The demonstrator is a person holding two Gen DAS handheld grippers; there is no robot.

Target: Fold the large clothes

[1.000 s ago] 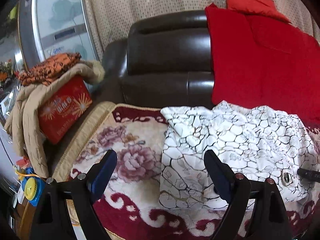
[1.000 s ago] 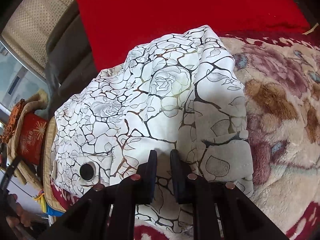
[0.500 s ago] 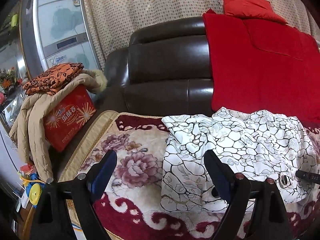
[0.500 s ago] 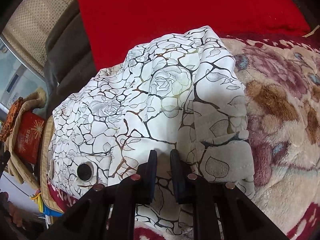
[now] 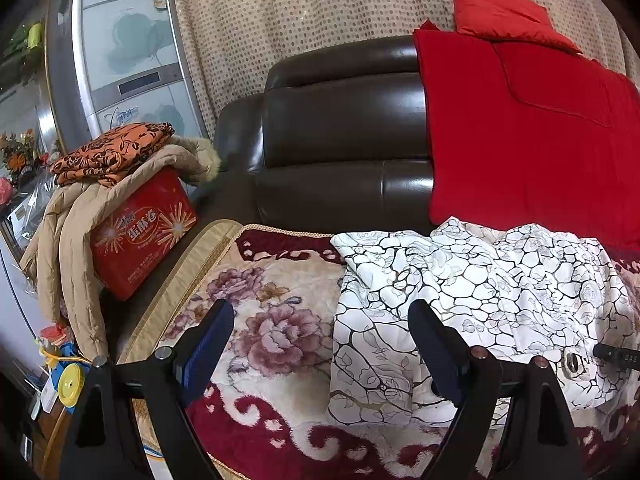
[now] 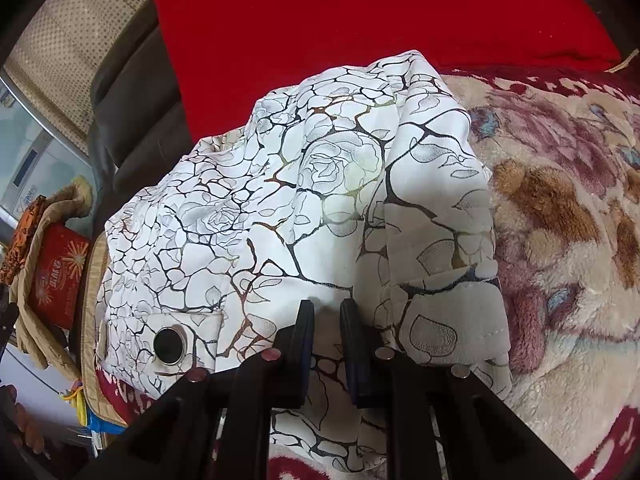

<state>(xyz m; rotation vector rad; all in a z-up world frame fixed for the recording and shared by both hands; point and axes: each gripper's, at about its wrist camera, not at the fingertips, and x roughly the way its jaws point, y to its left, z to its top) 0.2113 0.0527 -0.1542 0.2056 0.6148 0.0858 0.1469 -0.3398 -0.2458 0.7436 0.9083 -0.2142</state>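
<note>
White garment [image 5: 480, 304] with black crackle-and-rose print lies bunched on the floral blanket [image 5: 272, 320] covering the sofa seat, sitting at 3 to 4 o'clock in the left wrist view and filling the centre of the right wrist view [image 6: 312, 216]. Left gripper [image 5: 320, 344] fingers spread wide, nothing between them; its right finger [image 5: 436, 352] is over the garment's left edge, contact unclear; left finger [image 5: 208, 344] is over bare blanket. Right gripper [image 6: 326, 344] fingers narrow, nearly together, with a fold of the garment's near hem between them; the fabric looks pinched there. Round dark snap button [image 6: 169, 346] on a flap at 9 o'clock from the right gripper, just beside it. In the left view the same button [image 5: 572, 362] sits at 4 o'clock, with the dark tip of the right gripper [image 5: 616, 356] just beside it at the frame edge. Garment's far edge reaches the red throw [image 5: 540, 140] draped on the dark brown leather sofa back [image 5: 340, 132]; whether it touches the throw is unclear. Red cushion [image 5: 500, 12] on top of the backrest at 1 o'clock. At 9 o'clock, on the sofa arm: red gift box [image 5: 144, 236] with a beige padded coat [image 5: 68, 232] draped over it and a folded orange patterned cloth [image 5: 112, 152] on top. Dotted beige curtain [image 5: 300, 16] behind the sofa, a tall silver appliance [image 5: 120, 48] at 11 o'clock.
</note>
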